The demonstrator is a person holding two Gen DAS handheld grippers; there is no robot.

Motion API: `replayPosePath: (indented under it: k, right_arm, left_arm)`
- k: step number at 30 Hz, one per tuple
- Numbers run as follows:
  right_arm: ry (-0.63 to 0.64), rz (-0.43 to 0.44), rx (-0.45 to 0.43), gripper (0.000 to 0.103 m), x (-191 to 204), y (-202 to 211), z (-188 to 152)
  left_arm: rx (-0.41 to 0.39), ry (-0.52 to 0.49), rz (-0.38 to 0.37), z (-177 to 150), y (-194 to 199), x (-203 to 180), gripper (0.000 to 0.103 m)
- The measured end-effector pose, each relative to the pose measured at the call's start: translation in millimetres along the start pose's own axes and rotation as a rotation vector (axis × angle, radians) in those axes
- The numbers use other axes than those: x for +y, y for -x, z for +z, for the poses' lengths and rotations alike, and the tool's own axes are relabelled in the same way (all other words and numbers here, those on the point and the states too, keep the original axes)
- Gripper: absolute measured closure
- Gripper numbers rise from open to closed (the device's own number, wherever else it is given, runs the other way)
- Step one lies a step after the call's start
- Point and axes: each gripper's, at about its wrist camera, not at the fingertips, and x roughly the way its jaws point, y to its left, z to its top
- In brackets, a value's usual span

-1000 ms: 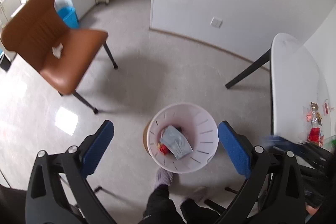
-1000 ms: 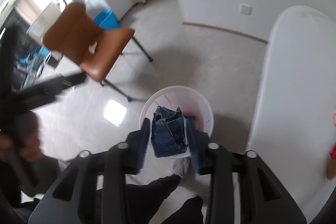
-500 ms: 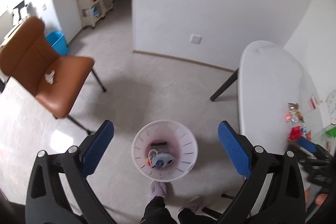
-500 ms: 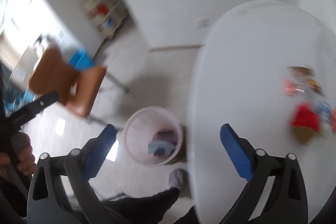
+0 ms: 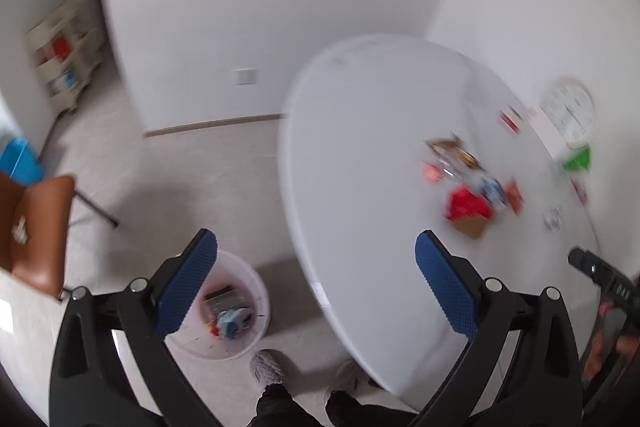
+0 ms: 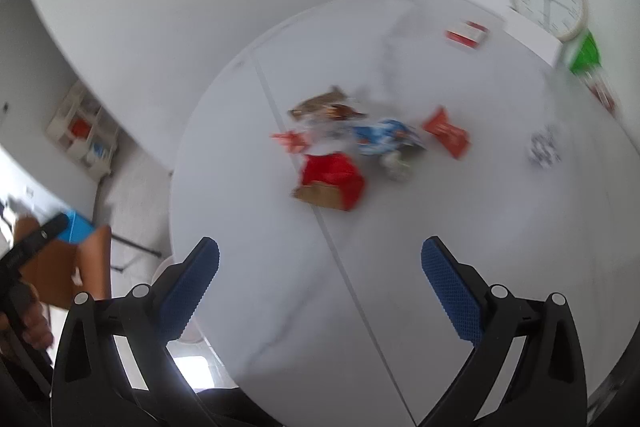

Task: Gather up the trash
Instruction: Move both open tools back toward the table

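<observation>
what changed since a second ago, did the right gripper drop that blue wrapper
Yes: the right gripper let the blue wrapper fall into the bin and now stands open and empty. Both views swung from the bin toward the table. The left gripper stayed open and empty.

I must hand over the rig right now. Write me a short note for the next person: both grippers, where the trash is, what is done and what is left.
Left gripper: open, holds nothing.
Right gripper: open, holds nothing, pointing at the table.
White bin: on the floor beside the table, by the person's feet; it already has some trash inside.
On the table, not yet collected: red box, blue and white wrapper, brown wrapper, red packet and small red scrap.
The images are blurred, so smaller pieces are hard to tell.
Left to do: pick these up and drop them in the bin.
</observation>
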Motion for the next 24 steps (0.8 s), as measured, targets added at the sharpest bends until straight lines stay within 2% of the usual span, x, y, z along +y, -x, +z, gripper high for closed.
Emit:
replayPosePath:
  k: [7,10,12,15,19,24]
  right_arm:
    - [-0.070,-0.049,0.015,0.003,-51.2,1.3,-7.4]
    - [-0.100,-0.057,0.022,0.003,-68.5,-1.7,-8.3]
    - [-0.121,-0.058,0.031,0.003,-81.0,-4.3,-7.7]
    - [-0.152,-0.060,0.045,0.003,-98.1,-12.8,-5.2]
    - [-0.204,-0.064,0.065,0.003,-119.7,-26.7,-3.6]
    - [-0.281,-0.050,0.089,0.003,-144.1,-42.4,-2.2]
  left_arm:
    - [0.069,-0.265,-0.137,-15.3,-47.7,-99.5,0.008]
    - [0.092,-0.397,-0.180,-22.3,-71.9,-139.6,0.008]
    - [0.100,-0.449,-0.194,-23.9,-89.2,-159.0,0.008]
    - [0.154,-0.472,-0.213,-18.1,-122.1,-179.7,0.008]
    - [0.213,-0.420,-0.243,-7.9,-157.7,-201.6,0.008]
    - [0.248,-0.416,-0.160,-7.8,-199.8,-232.4,0.008]
